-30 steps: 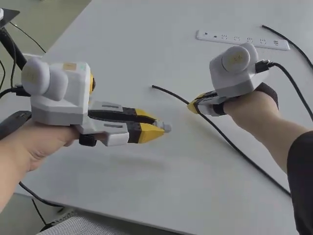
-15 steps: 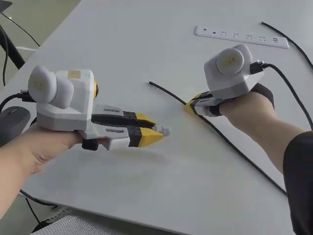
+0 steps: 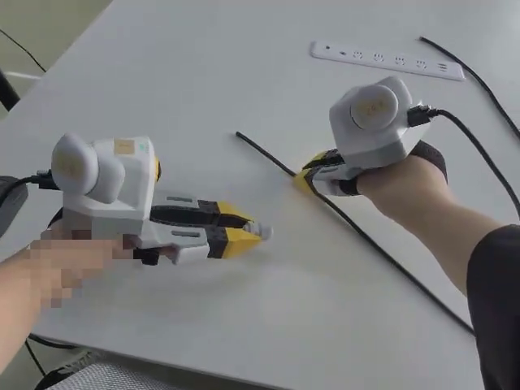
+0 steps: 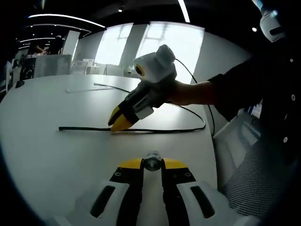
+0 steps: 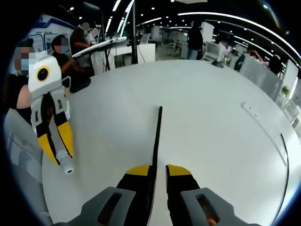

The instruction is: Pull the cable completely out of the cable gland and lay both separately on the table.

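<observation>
Cable gland (image 4: 152,160): small pale grey piece clamped between the yellow tips of the left gripper (image 3: 244,236), over the near left of the table (image 3: 203,65); finer detail unreadable. Cable (image 3: 264,152): thin, black, flat on the table, free end far left, running through the narrow-set jaws of the right gripper (image 3: 305,179). Pinched or merely straddled: cannot tell.

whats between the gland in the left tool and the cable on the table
In the head view, the stretch from the cable gland to the cable is bare white table.
</observation>
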`<control>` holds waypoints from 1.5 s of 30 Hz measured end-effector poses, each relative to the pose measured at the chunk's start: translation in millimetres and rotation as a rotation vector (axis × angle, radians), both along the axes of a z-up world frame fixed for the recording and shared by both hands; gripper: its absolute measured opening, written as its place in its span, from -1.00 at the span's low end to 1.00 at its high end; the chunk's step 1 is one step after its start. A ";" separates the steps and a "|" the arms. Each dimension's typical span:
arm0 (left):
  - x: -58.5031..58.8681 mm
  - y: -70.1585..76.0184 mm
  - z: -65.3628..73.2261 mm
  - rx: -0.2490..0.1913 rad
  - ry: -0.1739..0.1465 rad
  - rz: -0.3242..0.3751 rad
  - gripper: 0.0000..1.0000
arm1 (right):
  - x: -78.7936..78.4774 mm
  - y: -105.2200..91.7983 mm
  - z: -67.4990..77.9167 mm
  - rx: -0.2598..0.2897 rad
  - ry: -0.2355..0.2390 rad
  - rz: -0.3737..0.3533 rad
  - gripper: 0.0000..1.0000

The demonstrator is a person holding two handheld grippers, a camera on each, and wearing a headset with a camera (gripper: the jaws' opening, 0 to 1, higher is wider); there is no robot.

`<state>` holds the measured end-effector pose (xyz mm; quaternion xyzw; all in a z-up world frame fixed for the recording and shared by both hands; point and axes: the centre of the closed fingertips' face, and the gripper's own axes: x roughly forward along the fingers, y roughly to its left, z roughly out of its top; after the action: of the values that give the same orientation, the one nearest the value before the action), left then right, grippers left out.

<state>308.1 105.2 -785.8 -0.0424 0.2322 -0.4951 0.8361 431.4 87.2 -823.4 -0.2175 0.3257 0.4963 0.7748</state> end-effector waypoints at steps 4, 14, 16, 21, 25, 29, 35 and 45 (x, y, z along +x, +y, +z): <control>0.7 0.4 -8.9 0.005 0.011 0.010 -0.71 | -1.7 -1.1 3.5 0.009 -0.005 -0.006 -0.84; -0.1 5.0 -20.5 0.021 0.007 0.023 -0.71 | -7.8 -6.7 4.7 0.010 0.000 -0.018 -0.81; -0.5 5.5 -22.3 0.023 0.009 0.023 -0.71 | -8.8 -7.9 5.3 0.010 -0.001 -0.020 -0.83; 0.4 3.9 -21.7 0.027 -0.012 0.012 -0.71 | -10.1 -10.1 6.5 0.026 0.014 -0.036 -0.84; 0.5 5.3 -26.2 0.025 -0.034 0.012 -0.71 | -11.3 -10.1 7.4 0.027 0.015 -0.039 -0.83; 1.7 7.1 -27.7 0.023 -0.039 0.019 -0.70 | -13.2 -10.6 8.6 0.030 0.017 -0.042 -0.81; 4.5 12.8 -27.9 0.007 -0.050 0.044 -0.68 | -16.3 -11.8 10.2 0.036 0.027 -0.051 -0.72; 4.5 12.3 -21.2 -0.045 -0.004 0.070 -0.48 | -19.6 -12.1 9.5 0.039 0.036 -0.052 -0.60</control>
<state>312.6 117.5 -807.0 -0.0685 0.2177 -0.4709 0.8521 411.8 75.1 -813.9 -0.1850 0.3351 0.4862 0.7856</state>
